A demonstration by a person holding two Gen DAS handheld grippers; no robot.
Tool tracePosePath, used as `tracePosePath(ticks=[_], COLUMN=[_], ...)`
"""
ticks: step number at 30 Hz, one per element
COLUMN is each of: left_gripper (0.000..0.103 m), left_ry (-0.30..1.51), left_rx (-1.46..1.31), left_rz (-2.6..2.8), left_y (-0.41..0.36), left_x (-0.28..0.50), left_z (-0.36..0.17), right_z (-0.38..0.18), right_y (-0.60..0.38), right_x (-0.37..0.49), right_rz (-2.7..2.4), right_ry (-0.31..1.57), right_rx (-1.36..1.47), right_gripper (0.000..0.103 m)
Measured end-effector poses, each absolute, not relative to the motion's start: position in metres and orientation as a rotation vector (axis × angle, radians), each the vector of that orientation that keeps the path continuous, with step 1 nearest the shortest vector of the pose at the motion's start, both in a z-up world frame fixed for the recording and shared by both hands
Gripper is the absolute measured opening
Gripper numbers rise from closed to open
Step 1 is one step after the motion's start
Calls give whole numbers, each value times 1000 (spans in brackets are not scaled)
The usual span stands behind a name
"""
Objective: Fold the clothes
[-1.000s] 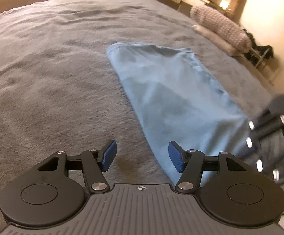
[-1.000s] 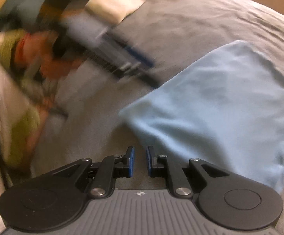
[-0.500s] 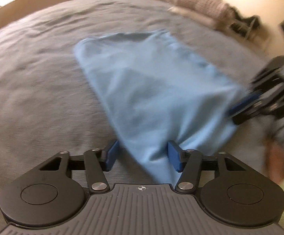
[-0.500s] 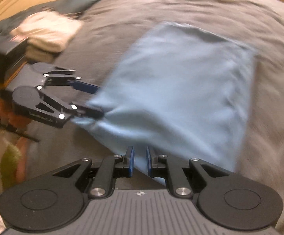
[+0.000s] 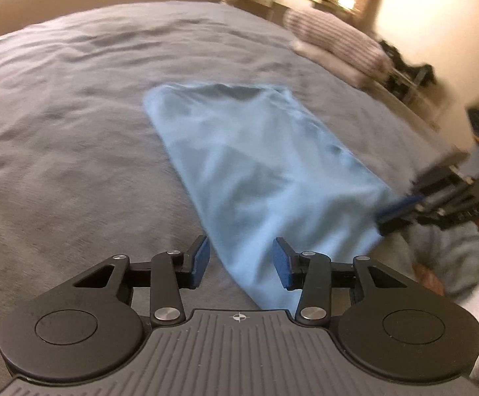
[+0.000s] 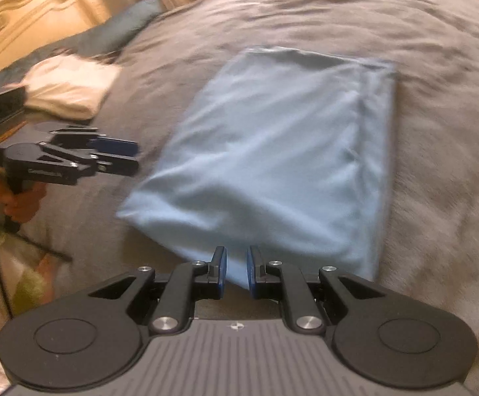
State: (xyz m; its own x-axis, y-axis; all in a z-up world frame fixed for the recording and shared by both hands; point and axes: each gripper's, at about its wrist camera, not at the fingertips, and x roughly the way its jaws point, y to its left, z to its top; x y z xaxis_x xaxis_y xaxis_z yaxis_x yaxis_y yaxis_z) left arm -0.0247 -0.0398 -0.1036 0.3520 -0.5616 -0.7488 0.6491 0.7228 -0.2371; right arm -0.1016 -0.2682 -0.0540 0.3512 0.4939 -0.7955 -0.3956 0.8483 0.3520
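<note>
A light blue folded cloth (image 5: 256,165) lies flat on the grey bed cover (image 5: 74,132). My left gripper (image 5: 241,260) straddles its near corner. The jaws are closing, the cloth sits between them, and the pads do not press on it. From the right wrist view the left gripper (image 6: 134,158) hangs by the cloth's (image 6: 272,148) left corner. My right gripper (image 6: 237,269) is nearly shut, with only a narrow slit between its pads, over the cloth's near edge. No pinch on the fabric shows. In the left wrist view the right gripper (image 5: 383,219) meets the cloth's right corner.
A folded white stack (image 6: 68,89) lies on the bed to the left, with a teal pillow (image 6: 124,23) behind it. Knitted pillows (image 5: 335,46) line the far right edge. A person's hand (image 6: 18,198) and grey sleeve (image 5: 454,257) are at the sides.
The left gripper came over the cloth's near corner and its jaws narrowed. The right gripper rolled and swung from beside the cloth to its near edge, its slit unchanged.
</note>
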Motion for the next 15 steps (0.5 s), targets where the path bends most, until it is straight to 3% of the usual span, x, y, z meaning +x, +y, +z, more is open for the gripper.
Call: tracePosePath(ticks=[9,15], left_gripper=[43,43], left_ry=[964,955], left_rx=[181,168], left_rz=[-721,-709], left_y=[-37,-33], left_x=[-34,-33], left_z=[-123,-122], right_z=[-55,-71], right_y=[-207,-213], right_x=[-90,-94], right_rz=[790,750], right_ry=[1023,1149], right_rx=[-94,-168], right_gripper=[14,14])
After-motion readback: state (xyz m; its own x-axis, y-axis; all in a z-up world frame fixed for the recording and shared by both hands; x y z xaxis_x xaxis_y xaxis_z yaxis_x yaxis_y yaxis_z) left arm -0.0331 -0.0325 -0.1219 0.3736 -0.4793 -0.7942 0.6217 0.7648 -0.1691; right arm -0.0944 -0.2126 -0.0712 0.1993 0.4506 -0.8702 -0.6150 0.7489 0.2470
